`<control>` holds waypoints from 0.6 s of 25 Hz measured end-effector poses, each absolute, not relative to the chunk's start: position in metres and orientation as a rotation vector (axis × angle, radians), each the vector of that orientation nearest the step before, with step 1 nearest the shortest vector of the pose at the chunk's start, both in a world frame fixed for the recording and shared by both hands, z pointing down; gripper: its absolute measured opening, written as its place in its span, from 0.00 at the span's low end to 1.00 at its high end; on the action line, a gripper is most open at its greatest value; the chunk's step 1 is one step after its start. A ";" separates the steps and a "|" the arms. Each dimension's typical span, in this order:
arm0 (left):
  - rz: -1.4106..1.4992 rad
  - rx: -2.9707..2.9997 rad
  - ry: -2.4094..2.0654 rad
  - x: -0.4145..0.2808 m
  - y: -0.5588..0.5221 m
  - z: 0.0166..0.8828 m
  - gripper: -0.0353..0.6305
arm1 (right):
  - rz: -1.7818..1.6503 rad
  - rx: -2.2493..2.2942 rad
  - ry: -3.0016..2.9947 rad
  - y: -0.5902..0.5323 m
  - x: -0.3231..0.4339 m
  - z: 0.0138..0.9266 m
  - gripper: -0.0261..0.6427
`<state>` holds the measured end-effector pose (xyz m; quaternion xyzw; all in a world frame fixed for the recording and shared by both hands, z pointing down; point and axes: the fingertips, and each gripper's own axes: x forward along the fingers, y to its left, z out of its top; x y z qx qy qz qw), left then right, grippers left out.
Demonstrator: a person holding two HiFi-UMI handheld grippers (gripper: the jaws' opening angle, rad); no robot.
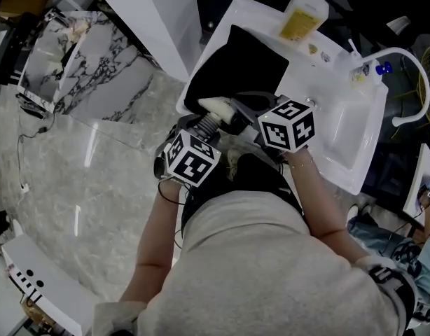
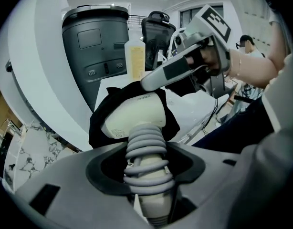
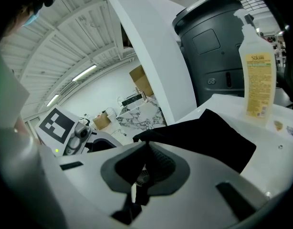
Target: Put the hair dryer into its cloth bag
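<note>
L tool (image 2: 149,175) is clamped on the dryer (image 2: 137,116) handle, cord wound round it so nothing trails. R tool (image 3: 142,163), nearly shut, pinches the bag (image 3: 208,137) rim and holds the mouth up off the counter (image 1: 306,72). Dryer nose sits at the mouth, prob partly in.

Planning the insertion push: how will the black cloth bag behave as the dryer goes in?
Probably floppy: the cloth bag drapes loosely round the hair dryer. Its mouth likely collapses without the right gripper pinching its edge. Light, it may slide on the smooth counter.
</note>
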<state>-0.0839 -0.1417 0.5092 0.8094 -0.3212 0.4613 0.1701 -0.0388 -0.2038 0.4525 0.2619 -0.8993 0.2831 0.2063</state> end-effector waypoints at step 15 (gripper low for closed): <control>1.359 2.237 -0.918 -0.066 -0.175 0.519 0.40 | 0.860 0.723 -2.495 -0.197 -0.036 0.465 0.06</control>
